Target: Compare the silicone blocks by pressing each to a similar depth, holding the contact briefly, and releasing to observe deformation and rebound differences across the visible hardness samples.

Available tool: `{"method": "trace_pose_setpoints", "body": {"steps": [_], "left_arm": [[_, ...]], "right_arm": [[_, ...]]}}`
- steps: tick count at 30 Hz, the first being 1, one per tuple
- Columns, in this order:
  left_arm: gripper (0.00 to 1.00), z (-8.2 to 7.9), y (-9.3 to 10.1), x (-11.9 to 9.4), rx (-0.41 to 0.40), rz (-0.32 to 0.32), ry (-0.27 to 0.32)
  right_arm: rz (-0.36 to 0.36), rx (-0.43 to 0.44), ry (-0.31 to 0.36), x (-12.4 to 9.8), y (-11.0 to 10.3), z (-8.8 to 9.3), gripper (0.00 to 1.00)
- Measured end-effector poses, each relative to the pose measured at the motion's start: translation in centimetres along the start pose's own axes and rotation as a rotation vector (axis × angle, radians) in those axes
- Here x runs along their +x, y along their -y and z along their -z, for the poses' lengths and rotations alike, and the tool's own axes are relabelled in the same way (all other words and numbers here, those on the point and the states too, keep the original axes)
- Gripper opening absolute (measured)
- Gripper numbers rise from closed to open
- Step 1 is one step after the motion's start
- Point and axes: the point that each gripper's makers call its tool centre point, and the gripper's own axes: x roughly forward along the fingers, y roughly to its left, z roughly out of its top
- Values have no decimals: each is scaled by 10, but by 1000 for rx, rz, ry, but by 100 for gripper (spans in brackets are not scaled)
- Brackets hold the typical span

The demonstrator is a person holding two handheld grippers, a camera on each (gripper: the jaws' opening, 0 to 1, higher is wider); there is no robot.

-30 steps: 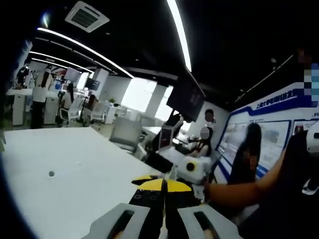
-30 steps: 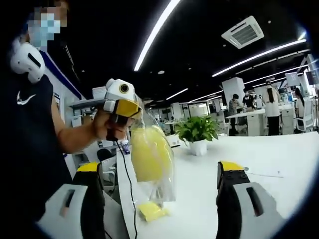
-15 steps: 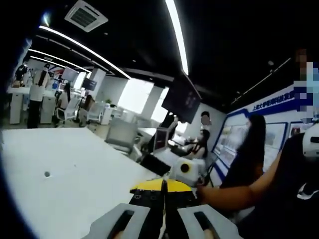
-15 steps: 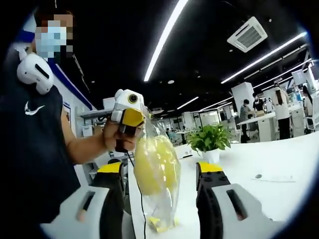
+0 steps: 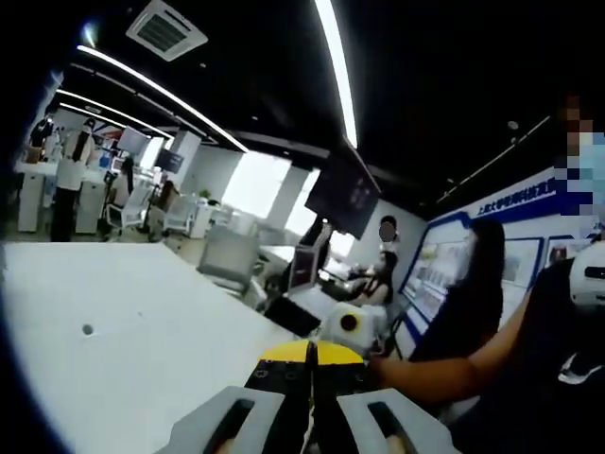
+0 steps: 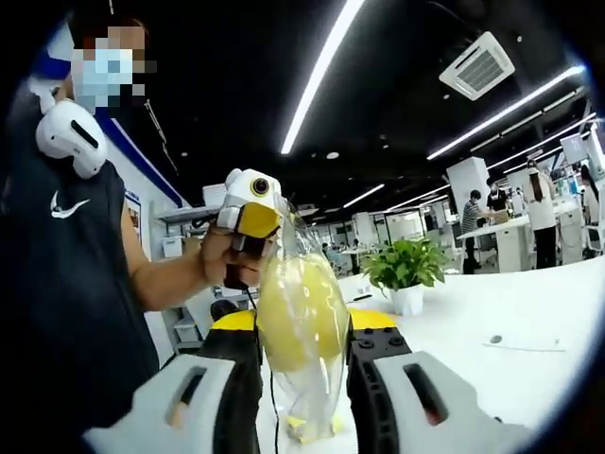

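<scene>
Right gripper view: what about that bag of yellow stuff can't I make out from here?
- Plastic bag: its top is hidden where the left gripper holds it; the grip itself is not visible.
- Yellow contents: blurred by crinkled plastic, so no count or shape of blocks.
- Right gripper: whether its fingers actually touch the bag is unclear.
- Left gripper view: the bag is hidden behind the closed fingers.

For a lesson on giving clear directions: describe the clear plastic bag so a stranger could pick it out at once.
Start at the long white table in the right gripper view. In front of it hangs a clear plastic bag, pinched at its top by the left gripper. The right gripper closes around the bag's round yellow lump; smaller yellow pieces lie at its bottom.
</scene>
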Motion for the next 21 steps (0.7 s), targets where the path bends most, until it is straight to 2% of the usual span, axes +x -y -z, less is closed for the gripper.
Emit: {"method": "trace_pose_setpoints", "body": {"steps": [10, 16, 18, 20, 21], "left_arm": [[0, 0, -1, -2, -4, -5, 5], [0, 2, -2, -3, 0, -8, 4], [0, 2, -1, -3, 8, -8, 4], [0, 3, -1, -3, 12, -11, 1], [0, 3, -1, -3, 12, -13, 0]], "right_arm": [[10, -4, -22, 0, 0, 0, 24], [11, 29, -45, 0, -2, 2, 20], [16, -3, -42, 0, -2, 2, 19], [6, 44, -63, 0, -4, 4, 17], [9, 40, -67, 0, -3, 3, 16]]}}
